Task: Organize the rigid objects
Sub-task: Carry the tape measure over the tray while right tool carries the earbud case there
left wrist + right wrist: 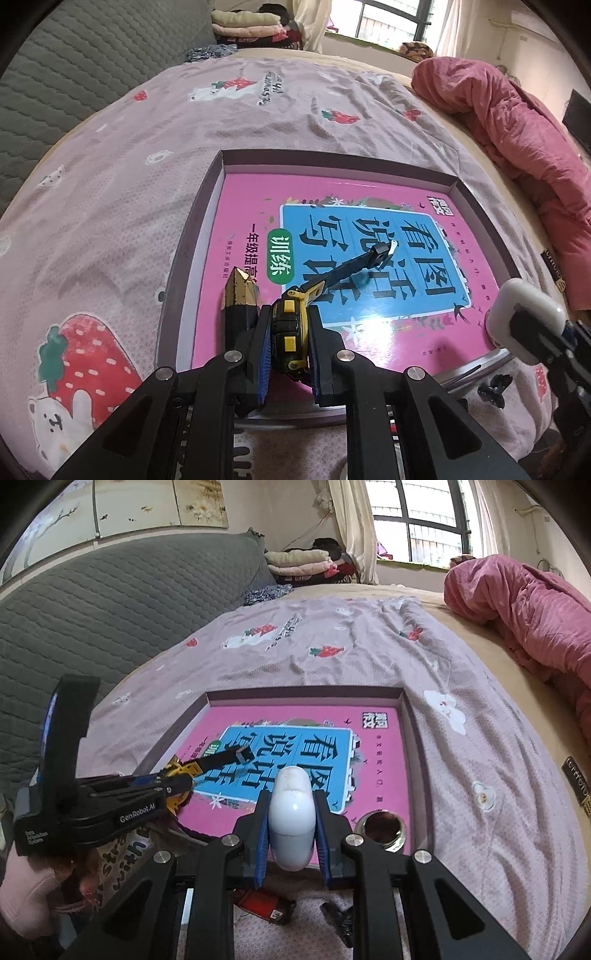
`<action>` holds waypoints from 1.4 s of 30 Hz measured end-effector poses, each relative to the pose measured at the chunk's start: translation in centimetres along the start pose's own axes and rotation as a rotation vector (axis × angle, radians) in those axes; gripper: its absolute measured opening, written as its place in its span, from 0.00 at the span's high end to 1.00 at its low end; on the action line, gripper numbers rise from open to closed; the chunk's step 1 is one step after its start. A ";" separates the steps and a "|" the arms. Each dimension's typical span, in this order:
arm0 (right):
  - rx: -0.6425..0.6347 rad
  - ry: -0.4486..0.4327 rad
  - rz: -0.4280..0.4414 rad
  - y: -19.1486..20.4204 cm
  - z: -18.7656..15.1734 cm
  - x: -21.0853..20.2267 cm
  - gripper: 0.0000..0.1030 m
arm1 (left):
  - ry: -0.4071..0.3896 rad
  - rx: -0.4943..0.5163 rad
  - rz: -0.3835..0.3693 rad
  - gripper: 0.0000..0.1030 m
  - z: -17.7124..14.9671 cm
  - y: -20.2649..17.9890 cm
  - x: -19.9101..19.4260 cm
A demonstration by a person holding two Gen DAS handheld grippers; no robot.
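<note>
A shallow box (207, 206) (415, 738) lies on the bed with a pink and blue book (258, 206) (376, 738) flat inside it. My left gripper (286, 332) (177, 786) is shut on a yellow and black tape measure (291, 325) (177, 771), its dark tape end (369, 258) sticking out over the book. A black and gold pointed object (240, 295) stands in the box left of it. My right gripper (291, 808) (532, 328) is shut on a white capsule-shaped case (291, 812) (524, 310) above the box's near edge. A small open jar (384, 829) sits in the box's near right corner.
The bed has a pink strawberry-print sheet (147, 184). A rumpled pink quilt (517, 129) lies at the right and a grey quilted headboard (92, 609) at the left. A black clip (493, 393) (343, 919) and a red and black item (266, 906) lie before the box.
</note>
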State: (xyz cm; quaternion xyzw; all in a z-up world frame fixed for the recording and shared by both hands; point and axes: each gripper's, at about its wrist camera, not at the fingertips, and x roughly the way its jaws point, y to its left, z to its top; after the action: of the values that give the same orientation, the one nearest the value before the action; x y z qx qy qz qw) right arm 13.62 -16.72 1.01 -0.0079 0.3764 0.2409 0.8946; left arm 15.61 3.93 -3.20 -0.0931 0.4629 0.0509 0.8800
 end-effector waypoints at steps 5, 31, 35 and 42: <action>0.002 0.019 0.009 0.3 -0.3 1.1 0.79 | -0.001 0.012 0.003 0.84 -0.2 -0.1 -0.1; -0.017 0.052 -0.040 0.4 -1.2 3.1 0.79 | 0.010 0.028 -0.003 0.84 -0.3 -0.2 -0.3; -0.007 0.065 -0.040 0.2 -1.4 3.1 0.79 | 0.014 0.030 -0.004 0.84 -0.3 -0.2 -0.2; -0.015 0.065 -0.042 0.3 -1.6 2.8 0.78 | 0.024 0.040 -0.005 0.83 -0.4 -0.3 -0.1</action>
State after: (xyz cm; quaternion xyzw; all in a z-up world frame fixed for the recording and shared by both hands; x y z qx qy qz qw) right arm 14.11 -15.53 -1.98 -0.0302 0.4033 0.2246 0.8866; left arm 15.33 3.55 -3.29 -0.0771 0.4741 0.0384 0.8763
